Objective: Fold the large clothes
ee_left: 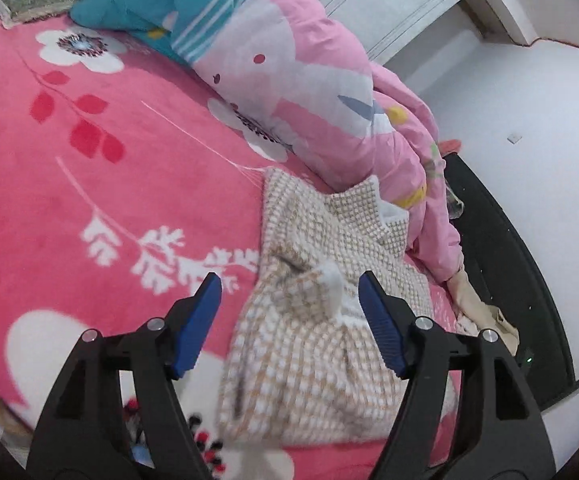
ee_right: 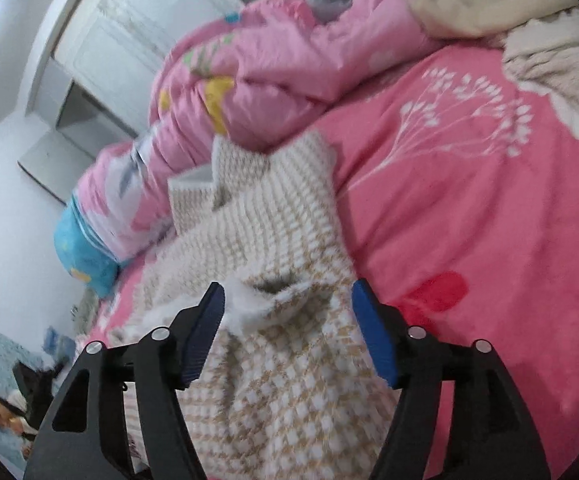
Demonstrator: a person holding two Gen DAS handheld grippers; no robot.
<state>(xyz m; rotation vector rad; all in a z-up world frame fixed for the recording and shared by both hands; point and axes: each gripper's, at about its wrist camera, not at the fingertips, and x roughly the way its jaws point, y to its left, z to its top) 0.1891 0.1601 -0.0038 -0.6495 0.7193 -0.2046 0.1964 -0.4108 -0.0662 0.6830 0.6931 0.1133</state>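
While both tongs hung spread wide and held nothing, the checked coat [ee_left: 321, 344] lay crumpled on the pink blanket [ee_left: 89, 184], directly between and ahead of the fingers of the left gripper [ee_left: 289, 300] and the right gripper [ee_right: 287, 308]. It looked thick, soft and fairly heavy, likely to sag and bunch; its fluffy white cuff [ee_left: 331, 284], sitting midway between the left fingers, or a firm hem edge, seemed the best places to pinch. Beyond the coat, a pink quilt [ee_left: 329, 92] was heaped. White cupboard doors [ee_right: 129, 28] stood farther off, with a dark mat [ee_left: 501, 264] to the left gripper's right.
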